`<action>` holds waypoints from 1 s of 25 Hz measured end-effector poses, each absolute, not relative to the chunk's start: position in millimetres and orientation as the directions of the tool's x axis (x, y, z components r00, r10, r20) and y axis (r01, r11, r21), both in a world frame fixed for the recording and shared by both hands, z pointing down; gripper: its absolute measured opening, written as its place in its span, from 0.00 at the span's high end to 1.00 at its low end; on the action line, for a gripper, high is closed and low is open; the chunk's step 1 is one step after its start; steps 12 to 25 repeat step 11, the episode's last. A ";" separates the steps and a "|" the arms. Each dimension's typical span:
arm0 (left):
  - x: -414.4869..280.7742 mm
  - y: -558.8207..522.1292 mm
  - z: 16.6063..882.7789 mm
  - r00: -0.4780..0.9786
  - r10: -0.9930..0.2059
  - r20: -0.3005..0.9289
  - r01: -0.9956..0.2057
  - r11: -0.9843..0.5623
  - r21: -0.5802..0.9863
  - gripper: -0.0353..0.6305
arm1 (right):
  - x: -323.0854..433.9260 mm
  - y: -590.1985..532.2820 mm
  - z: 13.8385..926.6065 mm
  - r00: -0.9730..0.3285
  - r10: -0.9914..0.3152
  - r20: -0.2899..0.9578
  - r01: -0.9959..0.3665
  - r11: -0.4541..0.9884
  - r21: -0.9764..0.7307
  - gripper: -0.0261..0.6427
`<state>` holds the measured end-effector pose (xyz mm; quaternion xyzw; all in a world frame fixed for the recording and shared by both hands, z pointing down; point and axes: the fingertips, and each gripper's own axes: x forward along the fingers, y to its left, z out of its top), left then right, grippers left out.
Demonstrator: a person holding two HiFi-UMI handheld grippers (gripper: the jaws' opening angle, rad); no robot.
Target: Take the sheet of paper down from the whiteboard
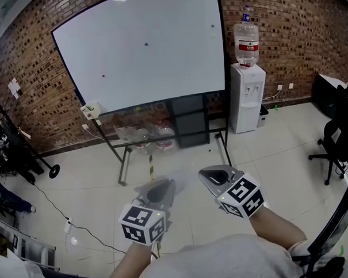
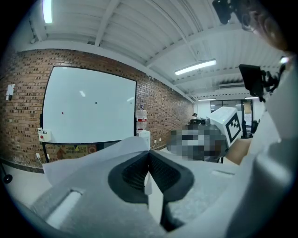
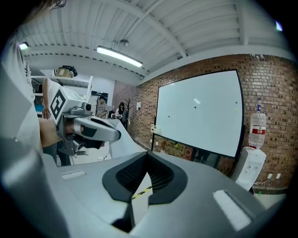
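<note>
The whiteboard stands on its frame against the brick wall, bare except for a few small magnets. It also shows in both gripper views, whiteboard and whiteboard. The white sheet of paper is off the board, pinched at one corner by my left gripper, which is shut on it. In the head view the left gripper hangs low over the floor, well short of the board, with the paper around its tip. My right gripper is beside it, shut with nothing in it, right gripper.
A water dispenser with a bottle stands right of the board. The stand's legs spread over the tiled floor. A black office chair is at the right, another chair near my right arm, and a cable runs across the floor at left.
</note>
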<state>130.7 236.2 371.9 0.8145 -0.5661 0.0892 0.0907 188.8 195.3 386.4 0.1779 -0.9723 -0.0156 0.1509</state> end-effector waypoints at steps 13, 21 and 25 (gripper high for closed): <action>133.7 243.0 375.4 0.359 -0.900 0.247 -0.933 -0.355 0.063 0.94 | 192.0 205.9 391.5 -0.883 -0.355 0.307 -0.344 0.935 0.091 0.96; 133.7 243.0 375.4 0.359 -0.900 0.247 -0.933 -0.355 0.063 0.94 | 192.0 205.9 391.5 -0.883 -0.355 0.307 -0.344 0.935 0.091 0.96; 133.7 243.0 375.4 0.359 -0.900 0.247 -0.933 -0.355 0.063 0.94 | 192.0 205.9 391.5 -0.883 -0.355 0.307 -0.344 0.935 0.091 0.96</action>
